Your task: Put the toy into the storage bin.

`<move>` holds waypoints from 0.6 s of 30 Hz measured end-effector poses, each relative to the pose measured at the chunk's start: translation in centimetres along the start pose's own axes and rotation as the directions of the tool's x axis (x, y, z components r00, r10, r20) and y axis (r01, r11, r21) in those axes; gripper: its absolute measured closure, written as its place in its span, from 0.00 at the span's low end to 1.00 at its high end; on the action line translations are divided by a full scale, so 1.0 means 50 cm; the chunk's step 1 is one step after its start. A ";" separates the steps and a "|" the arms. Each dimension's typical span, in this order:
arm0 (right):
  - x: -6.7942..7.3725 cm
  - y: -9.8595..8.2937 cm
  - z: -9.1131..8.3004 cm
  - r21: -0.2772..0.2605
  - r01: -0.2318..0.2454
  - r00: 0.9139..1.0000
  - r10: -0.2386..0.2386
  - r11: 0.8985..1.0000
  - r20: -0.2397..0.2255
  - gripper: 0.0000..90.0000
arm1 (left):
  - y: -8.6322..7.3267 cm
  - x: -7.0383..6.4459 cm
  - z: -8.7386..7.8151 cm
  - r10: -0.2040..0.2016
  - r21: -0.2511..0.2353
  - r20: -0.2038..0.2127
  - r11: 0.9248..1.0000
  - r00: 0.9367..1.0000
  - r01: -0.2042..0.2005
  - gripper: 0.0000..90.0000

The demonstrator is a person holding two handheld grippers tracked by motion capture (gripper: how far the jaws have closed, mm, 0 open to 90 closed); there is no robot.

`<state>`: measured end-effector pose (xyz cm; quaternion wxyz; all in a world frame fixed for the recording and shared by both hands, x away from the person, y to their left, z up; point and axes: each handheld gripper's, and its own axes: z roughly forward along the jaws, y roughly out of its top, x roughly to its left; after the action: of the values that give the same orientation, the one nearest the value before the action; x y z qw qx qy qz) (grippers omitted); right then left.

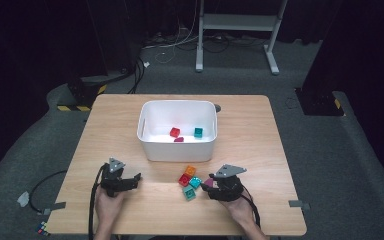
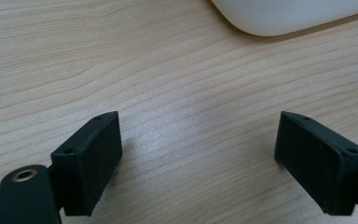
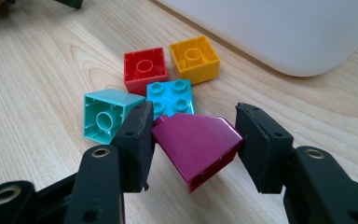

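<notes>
My right gripper point(image 3: 195, 116) is shut on a magenta sloped brick point(image 3: 196, 144), one black jaw against each of its sides, just above the table. Just beyond it lie a teal brick point(image 3: 106, 115), a light blue brick point(image 3: 171, 97), a red brick point(image 3: 144, 69) and an orange brick point(image 3: 194, 57). In the high view this cluster point(image 1: 190, 181) sits in front of the white bin point(image 1: 150, 150), with the right gripper point(image 1: 211, 183) at its right edge. My left gripper point(image 1: 136, 179) rests open over bare wood to the cluster's left, its jaws point(image 2: 198, 126) wide apart with nothing between them.
Inside the bin lie a red brick point(image 1: 174, 132), a teal brick point(image 1: 198, 132) and a small magenta piece point(image 1: 179, 140). The bin's rounded corner point(image 2: 284, 18) is just ahead of the left gripper. Bare wood point(image 1: 250, 150) runs along both sides of the bin.
</notes>
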<state>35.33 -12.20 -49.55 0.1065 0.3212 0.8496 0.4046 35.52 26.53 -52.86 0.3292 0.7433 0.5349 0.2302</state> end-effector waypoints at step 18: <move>-0.031 0.034 -0.042 -0.042 -0.020 1.000 0.019 0.999 -0.023 0.54 | 0.000 0.000 0.000 0.000 0.000 0.000 1.000 1.000 0.000 0.17</move>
<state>36.37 -13.70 -47.03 0.0999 0.3227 0.8388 0.4271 35.52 26.53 -52.86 0.3292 0.7434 0.5348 0.2301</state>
